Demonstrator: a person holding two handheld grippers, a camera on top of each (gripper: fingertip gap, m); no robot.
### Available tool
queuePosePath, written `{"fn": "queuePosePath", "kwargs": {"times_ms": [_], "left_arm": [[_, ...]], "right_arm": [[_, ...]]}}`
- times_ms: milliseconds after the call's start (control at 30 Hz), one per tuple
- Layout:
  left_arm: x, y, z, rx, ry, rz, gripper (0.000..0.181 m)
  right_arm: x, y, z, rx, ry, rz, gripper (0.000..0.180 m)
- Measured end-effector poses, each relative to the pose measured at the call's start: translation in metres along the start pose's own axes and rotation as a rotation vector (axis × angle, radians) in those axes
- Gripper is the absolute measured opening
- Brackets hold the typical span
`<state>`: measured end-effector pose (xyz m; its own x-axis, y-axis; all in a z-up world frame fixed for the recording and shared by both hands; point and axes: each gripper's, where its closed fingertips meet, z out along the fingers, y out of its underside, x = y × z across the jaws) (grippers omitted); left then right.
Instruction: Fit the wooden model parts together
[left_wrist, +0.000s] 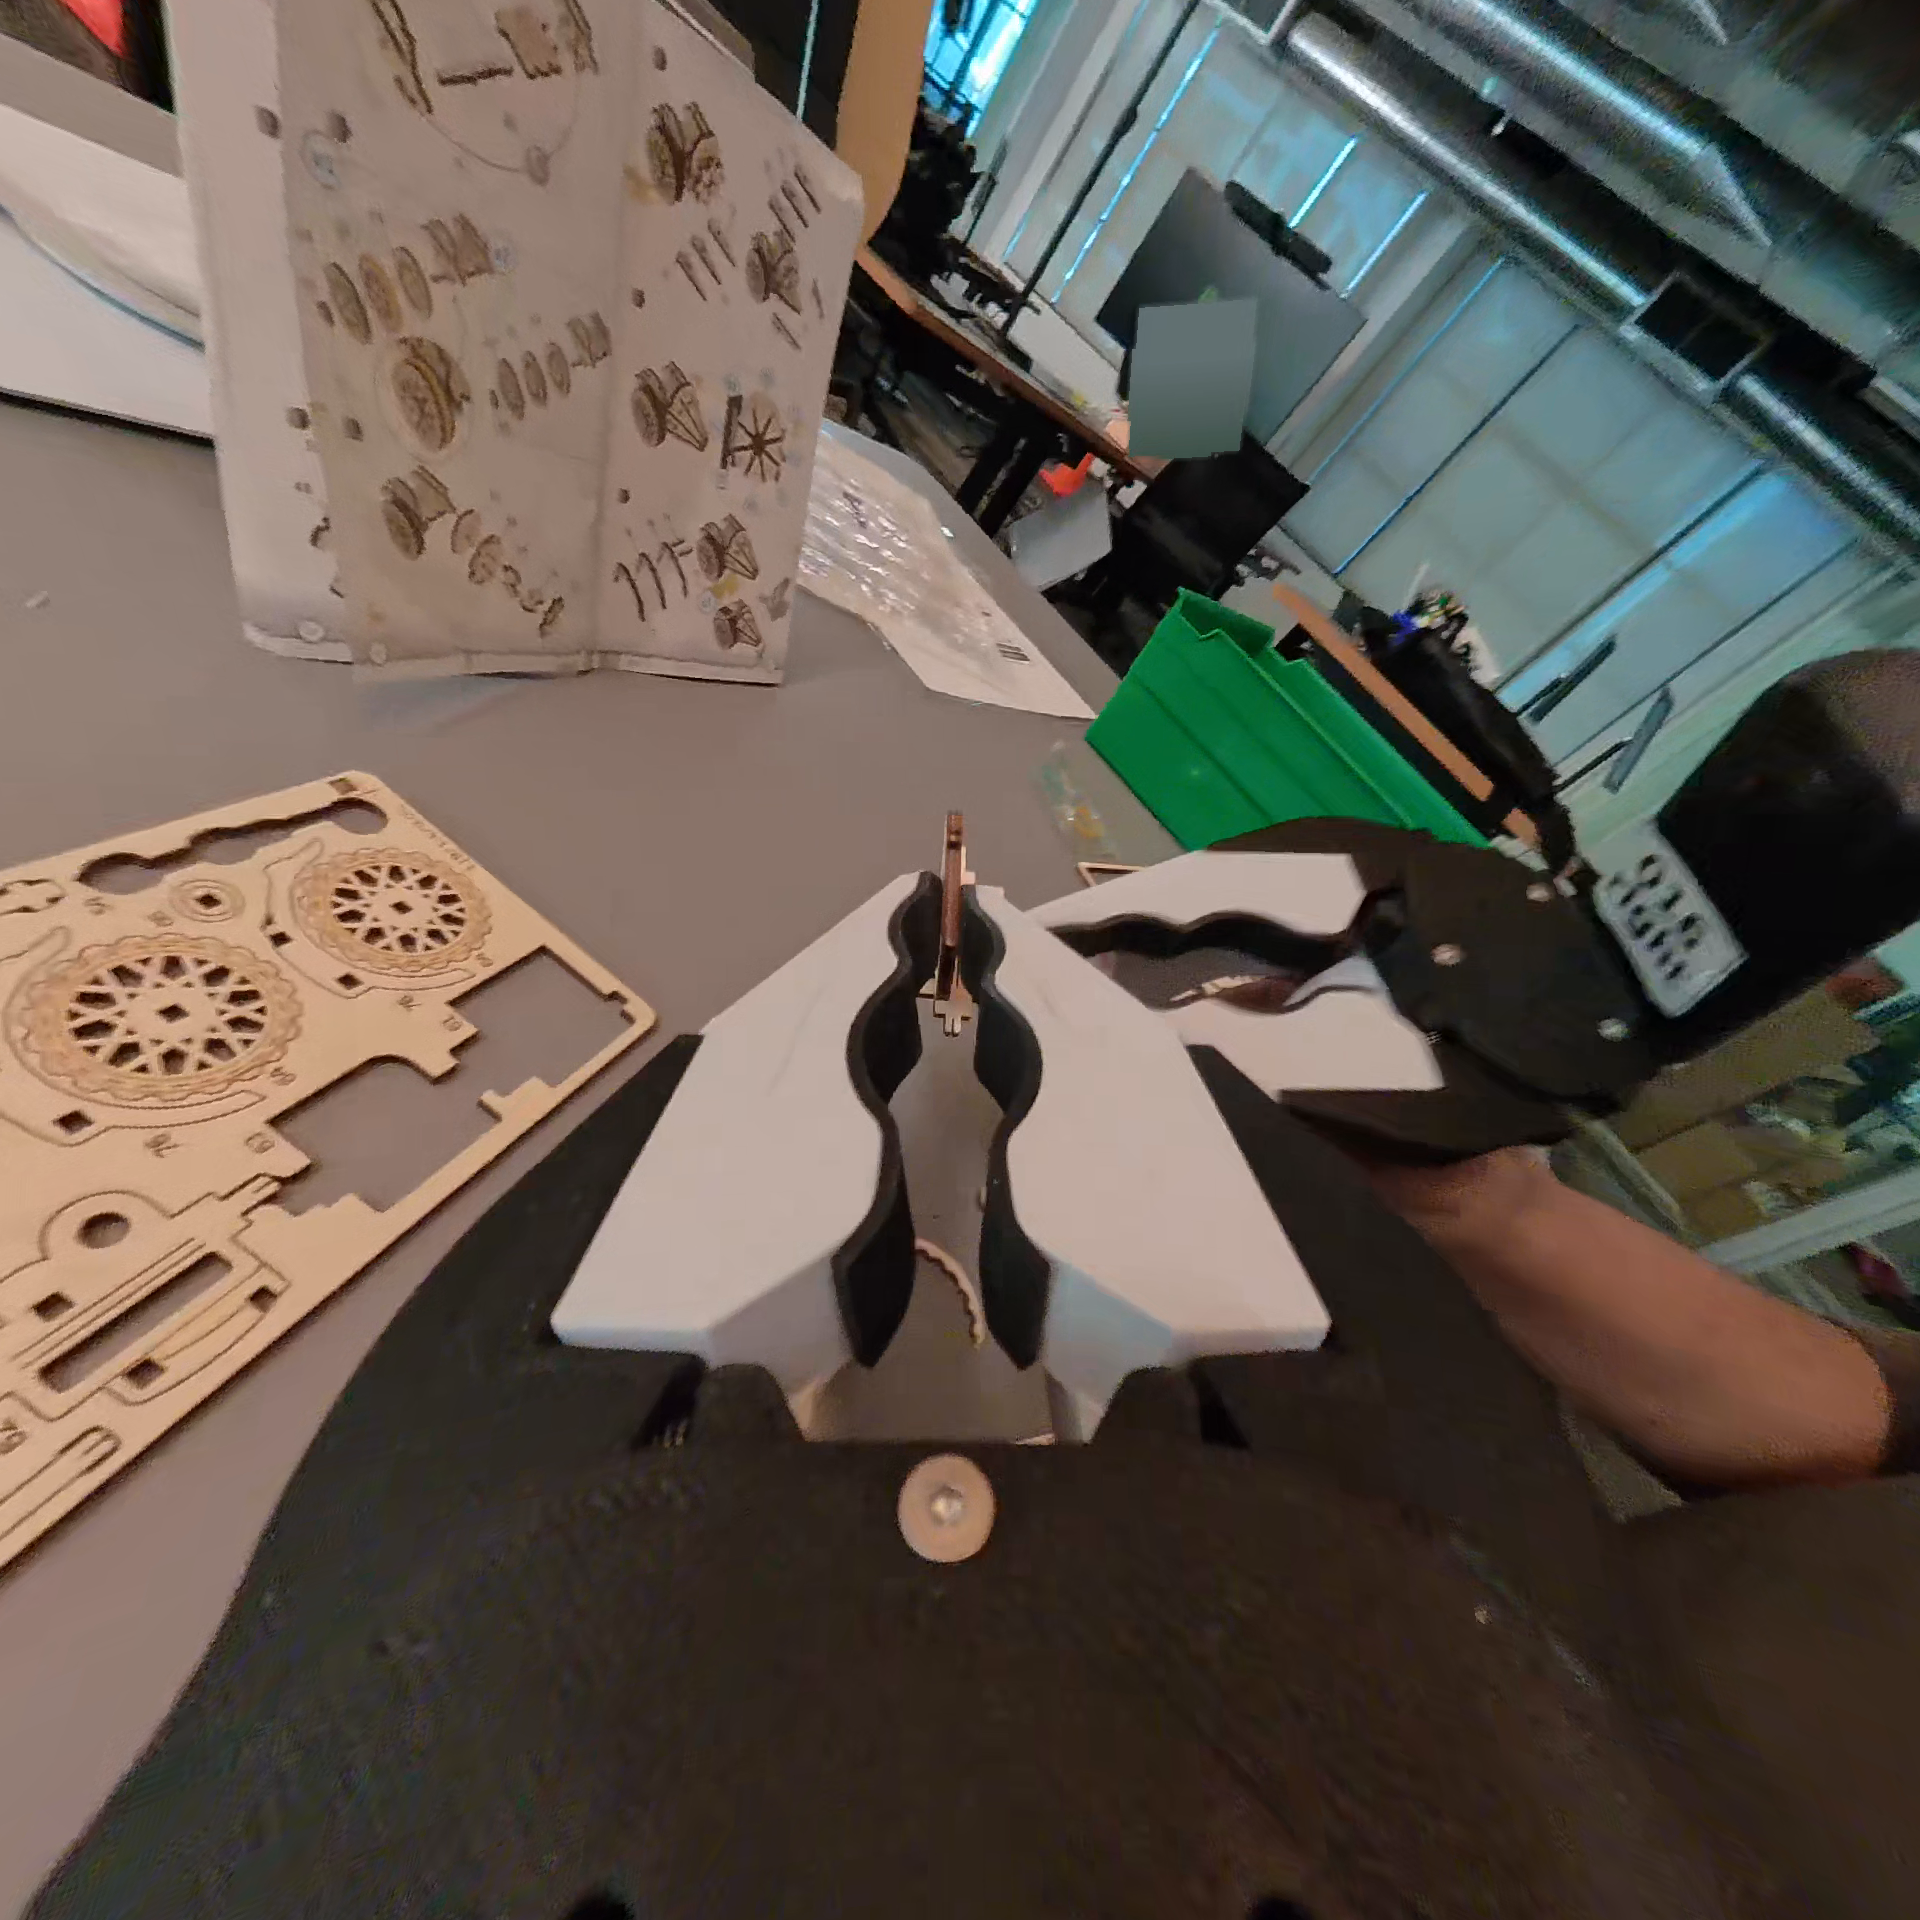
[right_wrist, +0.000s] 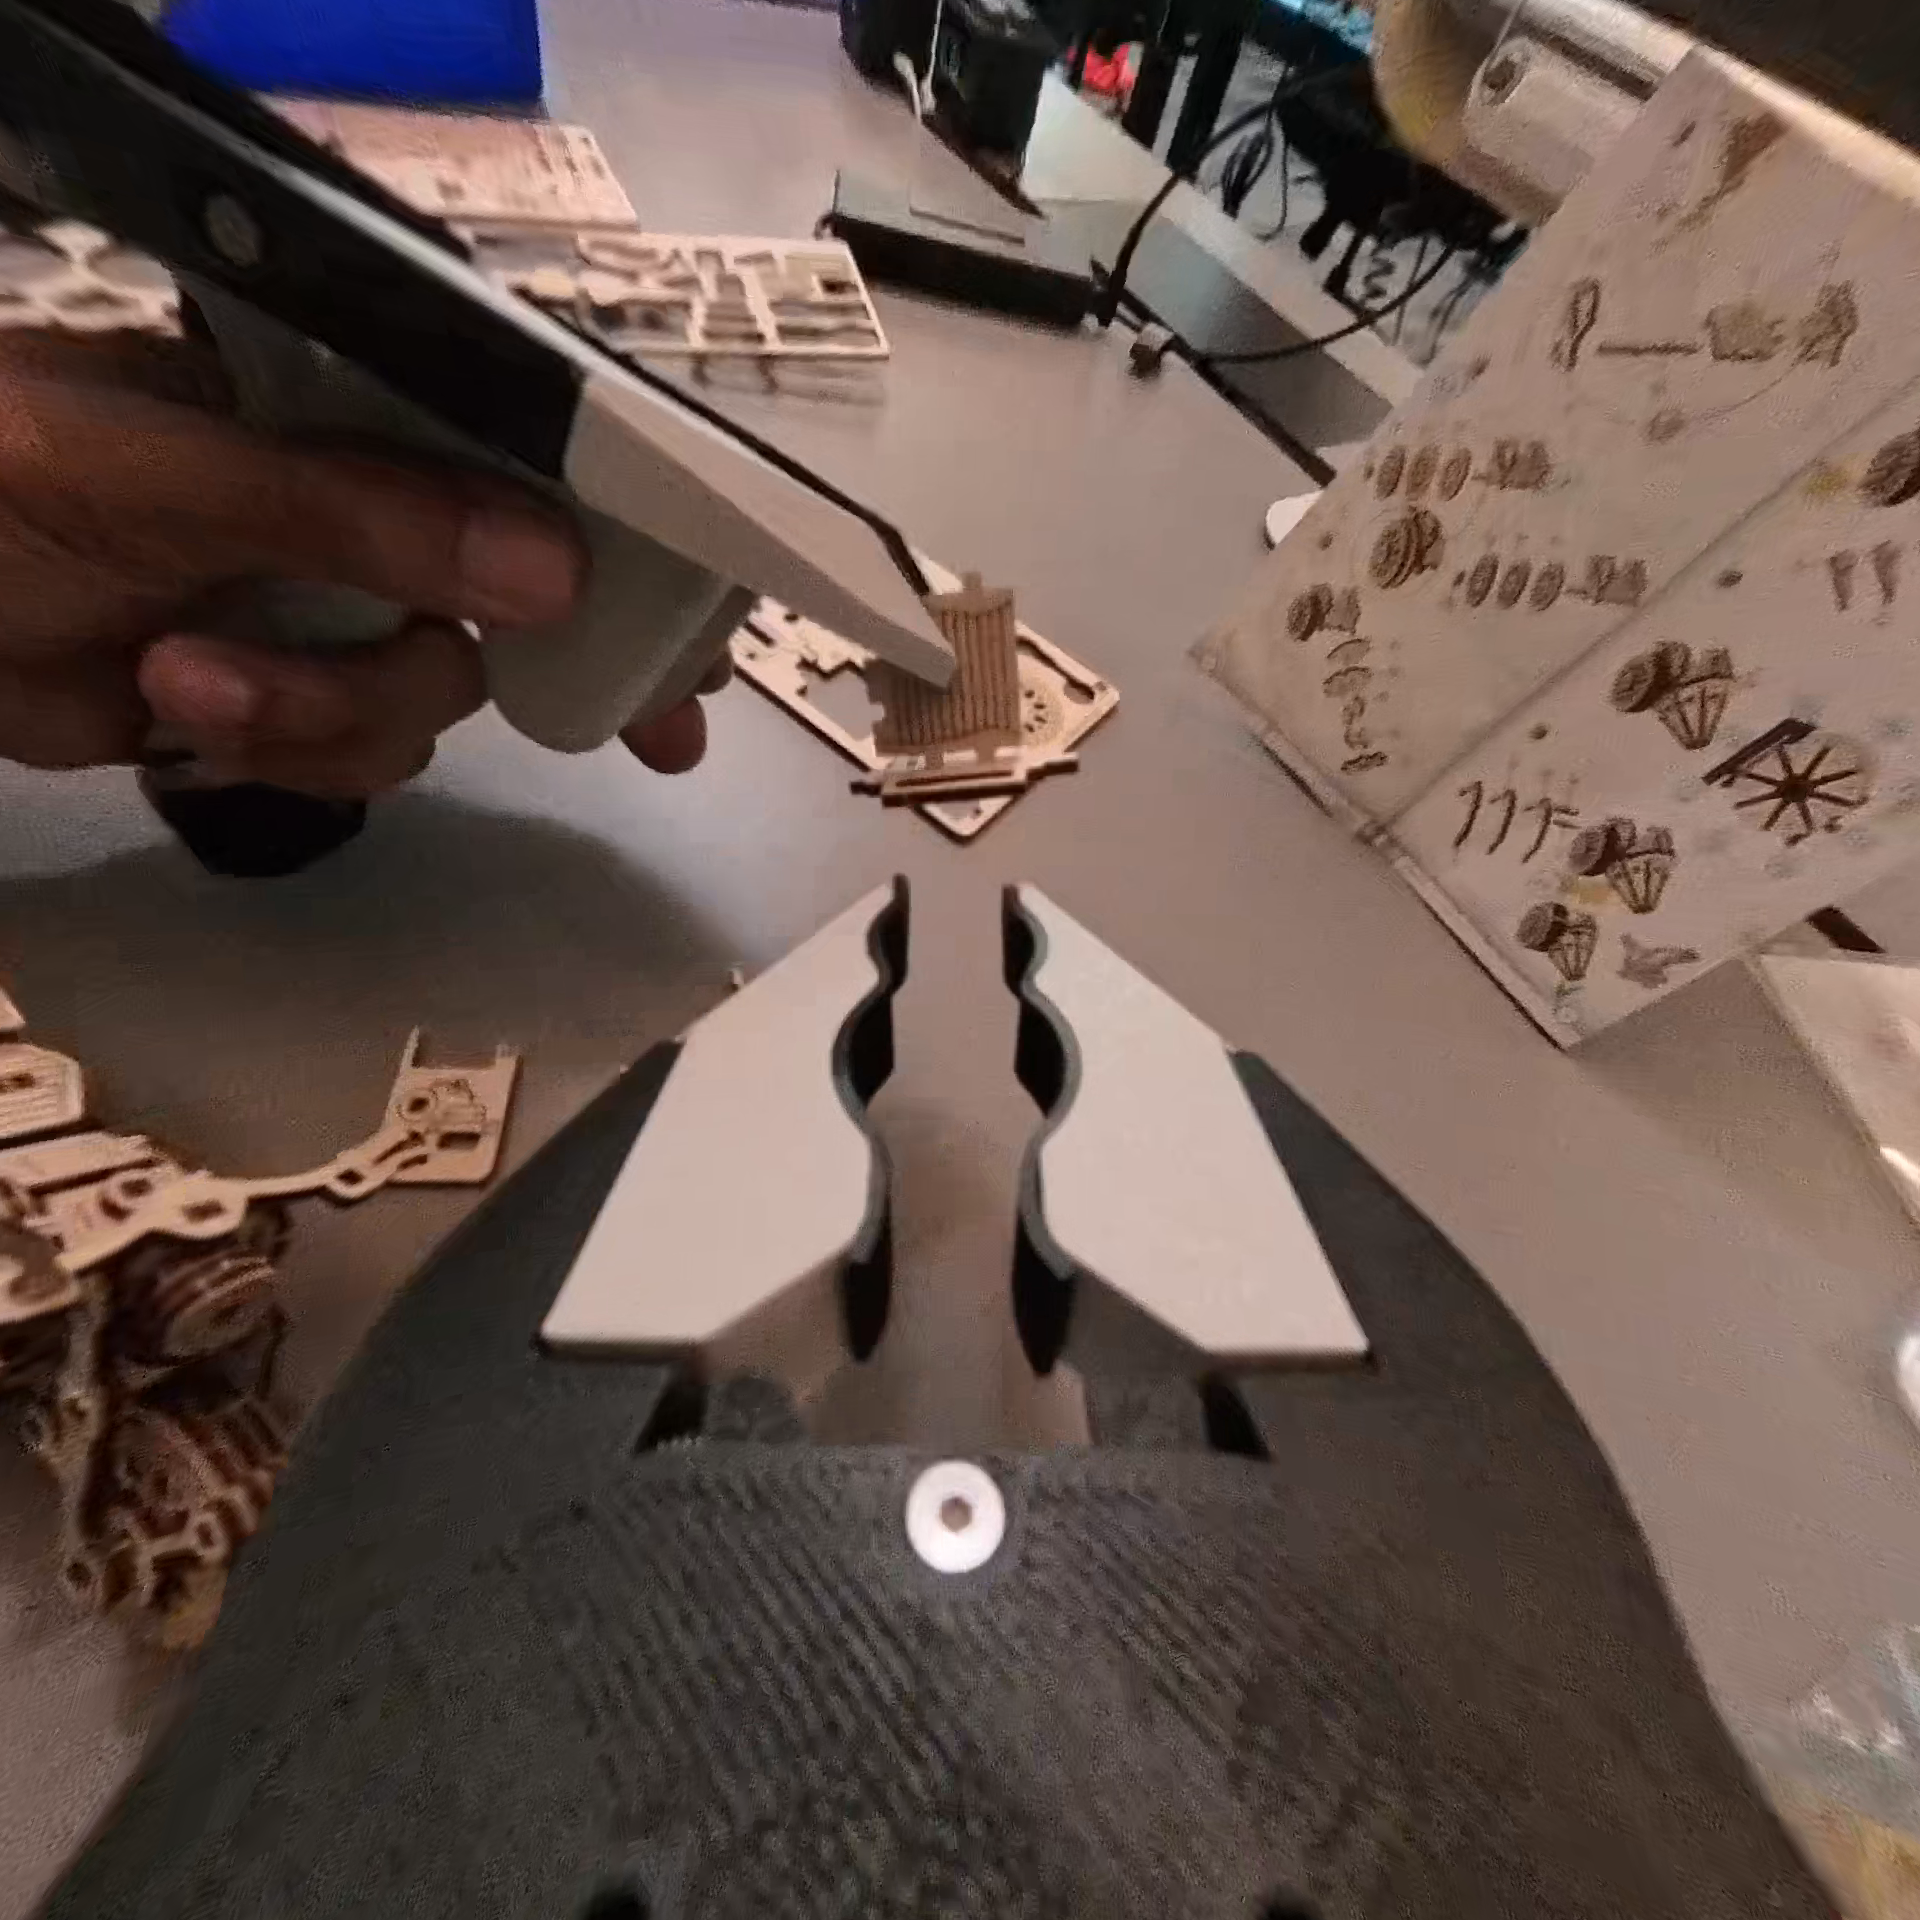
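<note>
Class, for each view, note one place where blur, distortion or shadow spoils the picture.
Left wrist view: the wide lens bends the ceiling pipes, and the right gripper is smeared by motion. Right wrist view: the instruction sheet is blurred, and a soft shadow lies on the table under the hand.

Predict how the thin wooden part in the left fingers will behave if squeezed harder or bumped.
The wooden part looks thin and flat with small tabs, so probably light, stiff, yet easy to snap. Pinched only at its edge by the left fingers, it could pivot if bumped.
</note>
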<state>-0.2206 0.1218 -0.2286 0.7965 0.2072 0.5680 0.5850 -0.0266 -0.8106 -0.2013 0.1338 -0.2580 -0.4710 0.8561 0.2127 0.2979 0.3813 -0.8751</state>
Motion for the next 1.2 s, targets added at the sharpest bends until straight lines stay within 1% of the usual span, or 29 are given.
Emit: {"fn": "queuePosePath", "kwargs": {"times_ms": [100,133,200,233,267,333,400,433,500,600,700,733,767,833,933,1100,1200], "left_arm": [[0.001,-0.001,0.0,0.001,-0.007,0.026,0.001],[0.003,0.0,0.001,0.004,0.005,0.015,0.001],[0.008,0.0,0.002,0.016,0.04,-0.015,0.001],[0.012,-0.001,0.002,0.036,0.08,-0.047,0.001],[0.013,-0.003,0.001,0.05,0.112,-0.088,0.001],[0.022,-0.016,-0.007,0.122,0.259,-0.224,0.001],[0.029,-0.031,-0.016,0.196,0.382,-0.333,0.0],[0.033,-0.036,-0.02,0.22,0.435,-0.353,0.0],[0.041,-0.034,-0.021,0.208,0.47,-0.331,0.0],[0.056,-0.029,-0.018,0.178,0.499,-0.268,0.0],[0.063,-0.028,-0.018,0.179,0.523,-0.265,0.0],[0.065,-0.028,-0.019,0.181,0.533,-0.261,0.0],[0.065,-0.029,-0.019,0.185,0.534,-0.255,0.0],[0.064,-0.029,-0.02,0.185,0.53,-0.242,0.0],[0.064,-0.029,-0.019,0.198,0.505,-0.225,0.0],[0.06,-0.029,-0.016,0.216,0.43,-0.198,0.0],[0.064,-0.032,-0.015,0.218,0.404,-0.187,0.0]], "right_arm": [[0.003,-0.031,-0.017,0.178,-0.007,0.061,0.019],[0.004,-0.034,-0.02,0.198,0.001,0.061,0.023],[0.007,-0.028,-0.016,0.17,0.026,0.053,0.029],[0.01,-0.023,-0.013,0.159,0.031,0.081,0.034],[0.01,-0.024,-0.014,0.189,0.004,0.15,0.037],[0.013,-0.034,-0.023,0.304,-0.119,0.356,0.041],[0.014,-0.048,-0.035,0.389,-0.29,0.515,0.048],[0.012,-0.053,-0.04,0.415,-0.368,0.571,0.05],[0.009,-0.06,-0.046,0.459,-0.482,0.664,0.054],[0.002,-0.066,-0.046,0.483,-0.564,0.759,0.054],[-0.011,-0.069,-0.044,0.468,-0.644,0.795,0.046],[-0.013,-0.071,-0.045,0.473,-0.668,0.811,0.038],[-0.012,-0.073,-0.047,0.487,-0.686,0.83,0.025],[-0.01,-0.073,-0.048,0.494,-0.704,0.861,0.024],[-0.009,-0.072,-0.047,0.482,-0.704,0.854,0.024],[-0.005,-0.069,-0.045,0.436,-0.628,0.828,0.024],[-0.002,-0.072,-0.048,0.478,-0.737,0.963,0.024]]}}
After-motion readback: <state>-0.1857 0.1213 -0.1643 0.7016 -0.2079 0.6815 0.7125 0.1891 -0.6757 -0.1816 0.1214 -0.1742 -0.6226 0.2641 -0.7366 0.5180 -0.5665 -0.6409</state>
